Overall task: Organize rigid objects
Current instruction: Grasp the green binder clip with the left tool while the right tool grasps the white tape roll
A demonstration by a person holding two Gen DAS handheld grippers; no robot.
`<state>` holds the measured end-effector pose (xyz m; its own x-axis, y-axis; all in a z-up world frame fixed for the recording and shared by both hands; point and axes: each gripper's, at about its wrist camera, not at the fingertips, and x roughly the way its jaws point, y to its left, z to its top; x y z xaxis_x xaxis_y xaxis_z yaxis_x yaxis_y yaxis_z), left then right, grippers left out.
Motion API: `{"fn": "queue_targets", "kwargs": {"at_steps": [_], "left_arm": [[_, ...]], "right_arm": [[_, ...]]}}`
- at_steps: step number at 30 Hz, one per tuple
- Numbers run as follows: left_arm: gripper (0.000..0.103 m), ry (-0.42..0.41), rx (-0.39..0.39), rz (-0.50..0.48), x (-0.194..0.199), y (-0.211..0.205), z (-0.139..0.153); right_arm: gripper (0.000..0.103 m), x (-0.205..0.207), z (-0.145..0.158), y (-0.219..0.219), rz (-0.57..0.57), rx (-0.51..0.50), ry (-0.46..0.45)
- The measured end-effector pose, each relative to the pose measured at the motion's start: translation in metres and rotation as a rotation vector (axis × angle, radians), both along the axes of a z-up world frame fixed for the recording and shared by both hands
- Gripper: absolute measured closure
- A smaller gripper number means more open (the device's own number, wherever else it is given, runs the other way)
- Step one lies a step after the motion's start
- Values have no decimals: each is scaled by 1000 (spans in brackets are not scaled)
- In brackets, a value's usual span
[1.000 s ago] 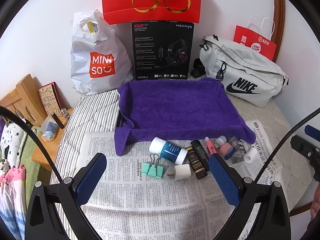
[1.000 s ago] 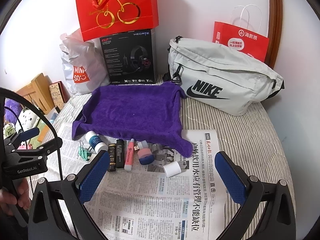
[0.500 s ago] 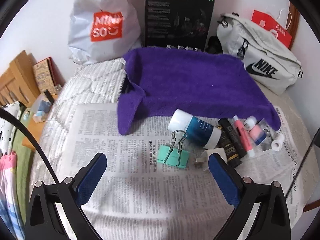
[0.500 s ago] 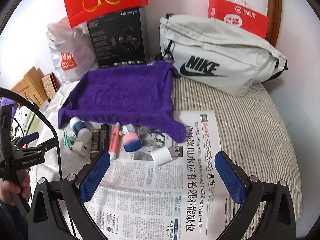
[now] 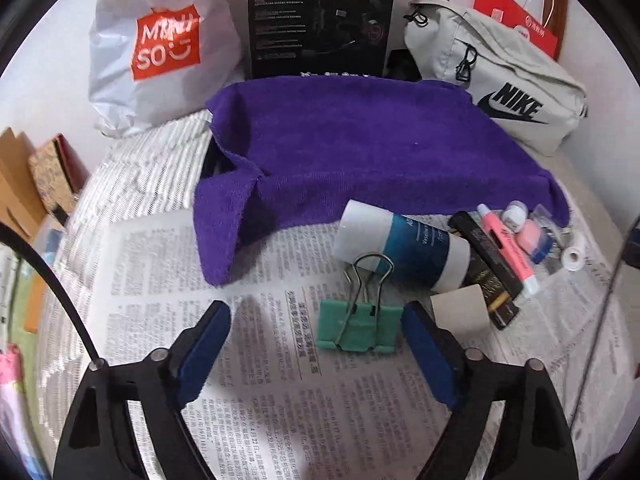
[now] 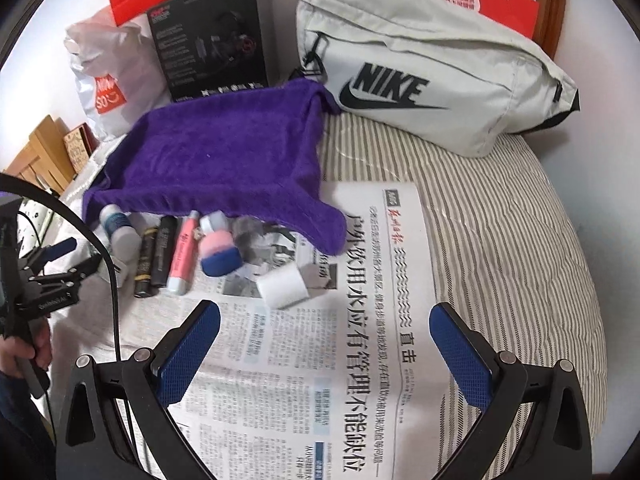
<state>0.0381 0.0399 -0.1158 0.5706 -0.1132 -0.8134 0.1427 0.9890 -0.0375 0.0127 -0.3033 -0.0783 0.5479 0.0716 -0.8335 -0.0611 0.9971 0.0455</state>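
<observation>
Green binder clip [image 5: 357,326] between left tool [image 5: 316,334] fingers

1. A binder clip [image 5: 357,325] is lying on the newspaper [image 5: 256,400], before a bottle [image 5: 404,246].
2. A towel [image 5: 360,148] is lying behind them.
3. A waist bag [image 6: 432,68] is sitting right of the towel.

The left claw [image 5: 316,344] is held low and level, its blue-padded fingers [image 5: 204,344] spread wide with nothing between the pads. The right claw [image 6: 324,350] is likewise spread wide and empty, angled downward.
</observation>
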Motion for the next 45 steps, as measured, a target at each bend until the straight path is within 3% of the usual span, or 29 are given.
{"fn": "queue_targets", "kwargs": {"at_steps": [6,10,15,18,19,21,27,30,35,37,41,45], "left_arm": [[19,0,34,-32,-1,4,-3],[20,7,-29,-56,2,2,-3],[21,20,34,-66,3,-10,-9],[37,-4,38,-64,1,-12,-9],[50,-7,36,-62,1,-12,-7],[64,-14,24,-64,0,-11,-5],[64,-51,17,-64,-8,-9,-4],[63,-53,16,-63,-8,-9,-4],[63,-54,20,-63,-8,-10,-4],[63,-54,20,-63,-8,-9,-4],[63,-55,22,-63,-8,-10,-4],[63,-54,21,-63,-8,-10,-4]], "right_arm": [[0,6,-5,0,4,-6,21],[0,7,-6,7,22,-10,26],[0,5,-9,12,31,-11,35],[0,4,-12,11,33,-16,37],[0,4,-13,10,31,-18,34],[0,3,-15,7,33,-11,28],[4,7,-27,7,67,30,18],[8,14,-35,14,87,17,16],[43,26,-54,23,108,-13,20],[45,25,-54,25,115,-18,-15],[71,23,-55,27,148,-3,-57],[72,24,-54,28,160,1,-58]]}}
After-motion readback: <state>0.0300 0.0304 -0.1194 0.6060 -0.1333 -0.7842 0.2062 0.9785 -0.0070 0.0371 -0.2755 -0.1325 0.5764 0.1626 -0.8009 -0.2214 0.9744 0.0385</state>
